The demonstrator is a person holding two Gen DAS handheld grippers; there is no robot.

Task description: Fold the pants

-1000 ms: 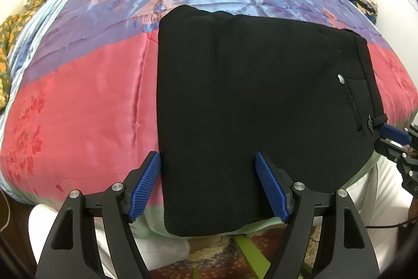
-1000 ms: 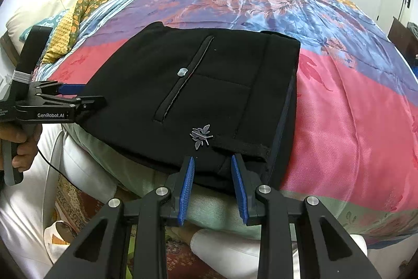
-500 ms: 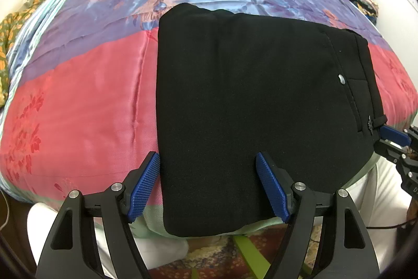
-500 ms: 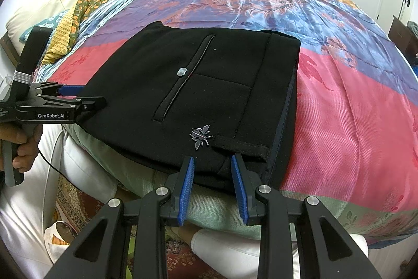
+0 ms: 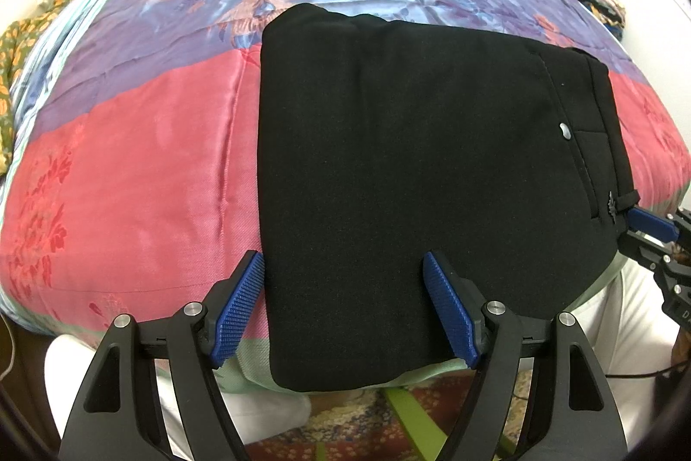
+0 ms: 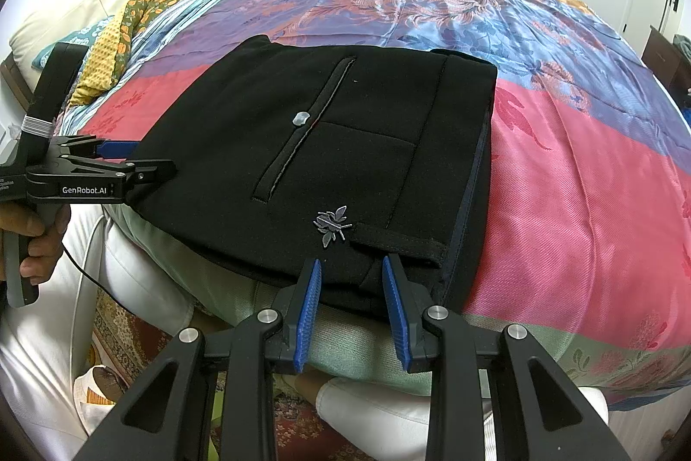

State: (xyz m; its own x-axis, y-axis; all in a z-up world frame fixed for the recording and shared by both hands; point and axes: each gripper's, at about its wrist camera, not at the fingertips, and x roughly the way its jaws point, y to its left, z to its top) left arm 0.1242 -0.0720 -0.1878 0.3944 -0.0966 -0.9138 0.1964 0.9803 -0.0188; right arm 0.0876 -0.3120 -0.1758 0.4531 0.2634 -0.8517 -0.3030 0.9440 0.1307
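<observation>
The left gripper has its jaws set wide apart, straddling the near corner of the folded black pants, one blue pad just off the cloth's left edge and the other over the fabric, neither pressing on it. The right gripper has its jaws much narrower, at the hem edge of the waistband end; from here I can't be sure whether the pads pinch a fold of cloth or only stand close to it, as the edge is dark on dark. The pants lie as a flat, squarish bundle at the near edge of the bed, partly overhanging the quilt, with a welt pocket and a pale button facing up and a small silver leaf-like emblem beside a belt loop. The cloth looks like a soft, medium-weight suiting: limp, likely to sag and slide on the satiny cover, not fragile, so I'd take it by the thick layered corners or the stiffer waistband instead of a single ply. The only writing I can read is "GenRobot.AI" on the side of the left gripper, held in a hand at the far left of the right wrist view.
</observation>
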